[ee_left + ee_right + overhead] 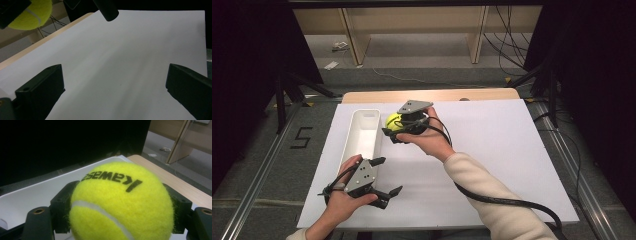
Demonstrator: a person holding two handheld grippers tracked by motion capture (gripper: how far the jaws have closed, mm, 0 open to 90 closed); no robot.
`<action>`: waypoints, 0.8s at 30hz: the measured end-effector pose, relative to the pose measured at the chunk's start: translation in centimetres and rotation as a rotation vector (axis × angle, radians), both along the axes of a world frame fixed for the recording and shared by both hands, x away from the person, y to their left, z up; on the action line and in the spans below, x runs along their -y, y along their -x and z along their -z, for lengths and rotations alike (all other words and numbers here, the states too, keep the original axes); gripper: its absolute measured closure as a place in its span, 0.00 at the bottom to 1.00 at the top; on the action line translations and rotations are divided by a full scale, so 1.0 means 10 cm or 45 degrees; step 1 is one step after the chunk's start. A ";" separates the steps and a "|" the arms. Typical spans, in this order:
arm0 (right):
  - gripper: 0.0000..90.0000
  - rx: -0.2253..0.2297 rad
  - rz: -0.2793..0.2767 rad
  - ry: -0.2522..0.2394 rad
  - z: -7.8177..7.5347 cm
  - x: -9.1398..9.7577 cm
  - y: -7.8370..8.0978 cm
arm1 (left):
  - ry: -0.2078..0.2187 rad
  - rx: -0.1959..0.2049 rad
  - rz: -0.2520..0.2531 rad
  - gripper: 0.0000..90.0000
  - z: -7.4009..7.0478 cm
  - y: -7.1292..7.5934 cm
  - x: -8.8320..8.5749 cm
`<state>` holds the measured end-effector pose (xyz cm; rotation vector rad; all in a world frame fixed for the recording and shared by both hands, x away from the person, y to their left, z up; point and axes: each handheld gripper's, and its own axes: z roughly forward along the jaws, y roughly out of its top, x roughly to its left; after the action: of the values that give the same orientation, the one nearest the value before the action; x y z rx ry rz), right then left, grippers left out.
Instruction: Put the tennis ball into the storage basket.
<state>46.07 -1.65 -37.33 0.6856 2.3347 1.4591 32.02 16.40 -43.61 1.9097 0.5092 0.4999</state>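
Left tongs [389,176] gape empty; right tongs [393,131] grip tennis ball [393,121] beside white bin [362,135].

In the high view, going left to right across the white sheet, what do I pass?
Left gripper, open and holding nothing → white tray → tennis ball → right gripper, shut on the tennis ball just right of the tray → bare white sheet.

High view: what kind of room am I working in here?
Probably a lab or recording studio: a white board covers the wooden table, black curtains hang at both sides, and cables run across the grey floor.
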 end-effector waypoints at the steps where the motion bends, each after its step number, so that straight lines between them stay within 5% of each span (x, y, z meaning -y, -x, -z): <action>1: 0.29 -0.006 0.000 0.001 0.00 -0.01 0.00 | 0.000 0.001 0.000 0.01 0.00 0.00 0.00; 24: 0.29 -0.007 -0.019 0.029 0.01 -0.13 -0.01 | -0.001 0.004 -0.001 0.01 0.00 0.00 0.00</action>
<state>46.15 -0.31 -37.38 0.6683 2.3624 1.4361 31.98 16.38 -43.57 1.9092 0.5077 0.5037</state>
